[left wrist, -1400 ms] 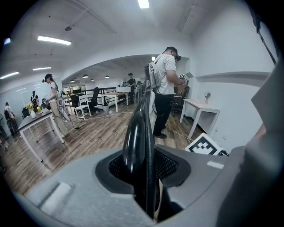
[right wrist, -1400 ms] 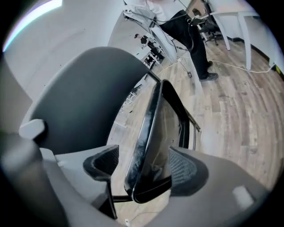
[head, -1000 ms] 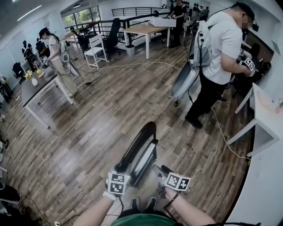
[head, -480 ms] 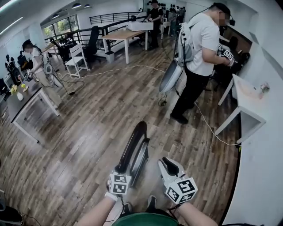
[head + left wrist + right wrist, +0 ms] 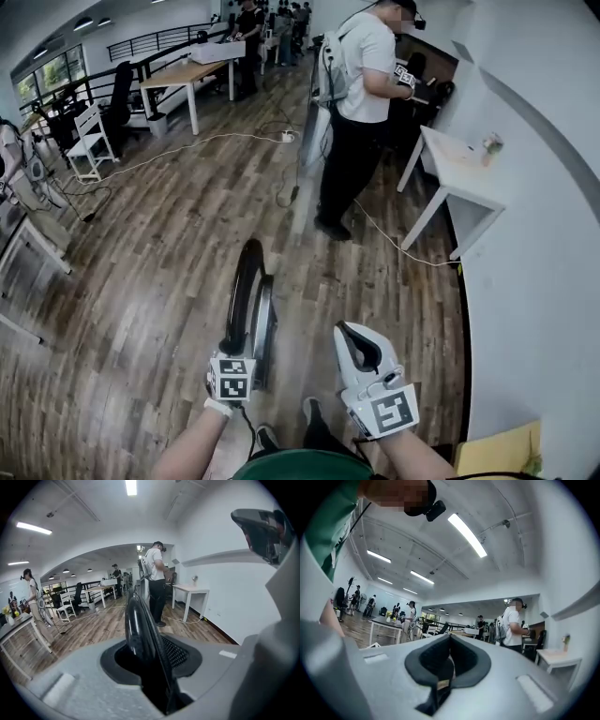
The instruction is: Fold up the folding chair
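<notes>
Looking down in the head view, the folding chair stands on the wooden floor just ahead of the person's feet, at about 6 o'clock from the picture's middle. Its thin dark edge runs up toward 12, and it looks already pressed flat. The left tongs clamp its near upper rim. The right tongs hang free at 3 o'clock of that grip, touching nothing. A standing person is well apart at 1 o'clock, with a white desk at 2 o'clock.

The left gripper view shows the glossy black rim wedged between the jaws, which sit partly apart around it, one pad on either face.

The right gripper view shows the jaws drawn fully together with nothing between them, pointing out across the room.

Judging by its look, the chair is stiff and fairly light but tall and thin, so it will tip sideways easily on that narrow edge. The smooth rim may slide in a single grip; a second hold lower on the frame, clear of the hinges, seems safest
</notes>
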Available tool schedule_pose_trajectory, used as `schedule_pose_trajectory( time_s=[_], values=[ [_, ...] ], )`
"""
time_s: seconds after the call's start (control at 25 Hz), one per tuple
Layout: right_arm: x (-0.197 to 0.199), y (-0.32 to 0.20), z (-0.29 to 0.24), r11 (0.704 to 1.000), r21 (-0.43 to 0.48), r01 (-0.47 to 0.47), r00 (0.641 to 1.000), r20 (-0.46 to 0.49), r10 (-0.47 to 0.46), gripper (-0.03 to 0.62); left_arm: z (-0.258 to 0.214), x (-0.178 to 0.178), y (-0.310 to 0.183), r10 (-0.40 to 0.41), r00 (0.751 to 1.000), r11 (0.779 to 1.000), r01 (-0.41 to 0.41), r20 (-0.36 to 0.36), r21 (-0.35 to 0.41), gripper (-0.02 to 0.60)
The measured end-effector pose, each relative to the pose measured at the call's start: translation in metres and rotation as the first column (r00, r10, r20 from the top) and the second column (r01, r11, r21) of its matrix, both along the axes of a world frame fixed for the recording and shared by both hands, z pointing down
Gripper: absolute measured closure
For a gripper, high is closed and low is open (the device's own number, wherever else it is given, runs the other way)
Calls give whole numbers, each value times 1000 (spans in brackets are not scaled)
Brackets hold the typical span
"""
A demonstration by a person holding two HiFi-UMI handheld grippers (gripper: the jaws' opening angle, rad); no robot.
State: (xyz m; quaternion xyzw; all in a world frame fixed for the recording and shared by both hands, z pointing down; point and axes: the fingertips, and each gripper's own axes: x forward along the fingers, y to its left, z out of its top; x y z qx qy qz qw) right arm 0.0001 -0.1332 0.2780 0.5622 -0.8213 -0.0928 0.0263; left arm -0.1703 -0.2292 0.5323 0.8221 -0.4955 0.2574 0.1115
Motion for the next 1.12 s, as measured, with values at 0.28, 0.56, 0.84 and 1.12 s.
schedule_pose_trajectory(
  time_s=[0.28, 0.56, 0.84, 1.12],
  values=[
    [-13, 16, -5, 997, -16, -80, 997, -9, 80, 591, -1, -10, 3, 44, 999, 999, -45, -9, -22, 454],
    [0, 15, -12, 998, -11, -55, 998, 4, 55, 591, -5, 1, 11, 50, 999, 998, -50, 6, -36, 454],
    [29, 12, -14, 999, 15, -35, 999, -19, 35, 591, -5, 24, 18, 44, 999, 998, -42, 32, -39, 454],
    [48, 10, -11, 1000, 21, -12, 1000, -2, 12, 591, -2, 40, 23, 37, 998, 999, -35, 60, -26, 456]
  ],
)
